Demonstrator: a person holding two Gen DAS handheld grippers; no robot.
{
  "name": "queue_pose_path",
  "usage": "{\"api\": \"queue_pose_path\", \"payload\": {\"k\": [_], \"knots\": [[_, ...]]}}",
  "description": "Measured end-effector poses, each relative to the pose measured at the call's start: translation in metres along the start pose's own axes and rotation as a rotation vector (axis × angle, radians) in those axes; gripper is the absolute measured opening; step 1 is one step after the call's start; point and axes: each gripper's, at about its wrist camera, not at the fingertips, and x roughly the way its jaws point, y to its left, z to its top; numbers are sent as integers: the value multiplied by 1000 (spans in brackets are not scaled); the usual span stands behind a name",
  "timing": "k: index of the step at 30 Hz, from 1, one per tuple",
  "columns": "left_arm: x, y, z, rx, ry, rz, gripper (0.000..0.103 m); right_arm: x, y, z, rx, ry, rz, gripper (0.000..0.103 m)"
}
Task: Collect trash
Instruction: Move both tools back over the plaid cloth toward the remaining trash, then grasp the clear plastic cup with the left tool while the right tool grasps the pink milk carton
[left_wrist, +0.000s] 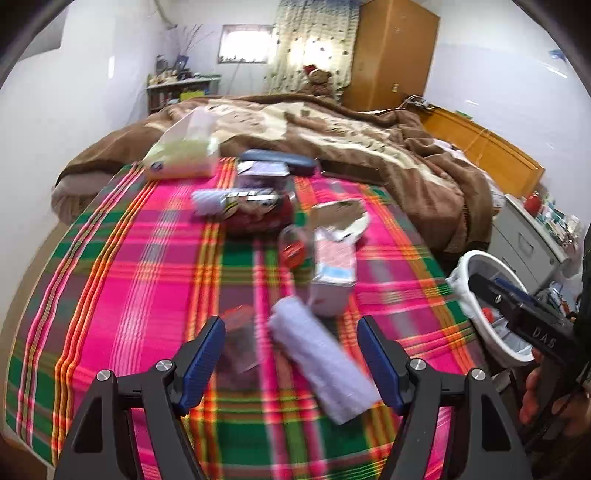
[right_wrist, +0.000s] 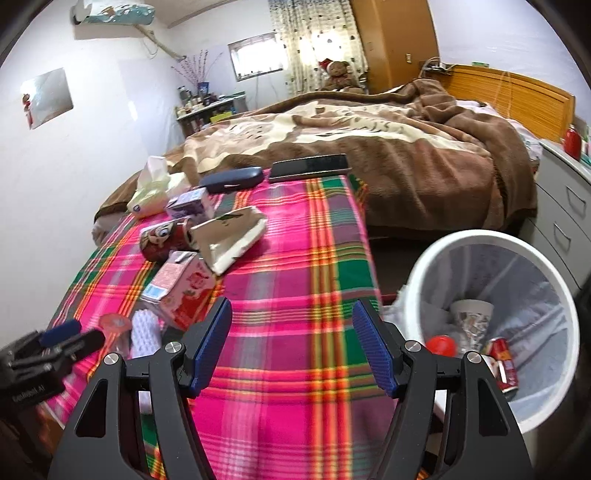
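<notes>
Trash lies on a plaid cloth (left_wrist: 129, 280). My left gripper (left_wrist: 291, 354) is open, its jaws to either side of a white foam sleeve (left_wrist: 321, 362) and a clear plastic cup (left_wrist: 240, 343) lying beneath it. Beyond are a pink carton (left_wrist: 334, 269), a red cartoon can (left_wrist: 255, 218) and a torn paper box (left_wrist: 340, 216). My right gripper (right_wrist: 291, 343) is open and empty above the bare cloth (right_wrist: 295, 266), left of the white bin (right_wrist: 491, 295). In the right wrist view the pink carton (right_wrist: 177, 291) and foam sleeve (right_wrist: 146, 332) lie left.
The bin, lined with a bag, holds a paper cup (right_wrist: 471, 317), a red cap and red cans (right_wrist: 504, 358). A tissue pack (left_wrist: 181, 151), a glasses case (right_wrist: 231, 179) and a phone (right_wrist: 308, 166) lie at the cloth's far end. A brown blanket (right_wrist: 406, 140) covers the bed behind; drawers (right_wrist: 565, 206) stand right.
</notes>
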Motion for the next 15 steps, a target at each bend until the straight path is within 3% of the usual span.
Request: {"api": "queue_pose_path", "payload": {"k": [10,15], "knots": [[11,40,-16,-80,46,35,73,21,41,7,-50,36,70,69],[23,49,-17,-115,64,0,73,33,57,14,-58,59,100,69]]}}
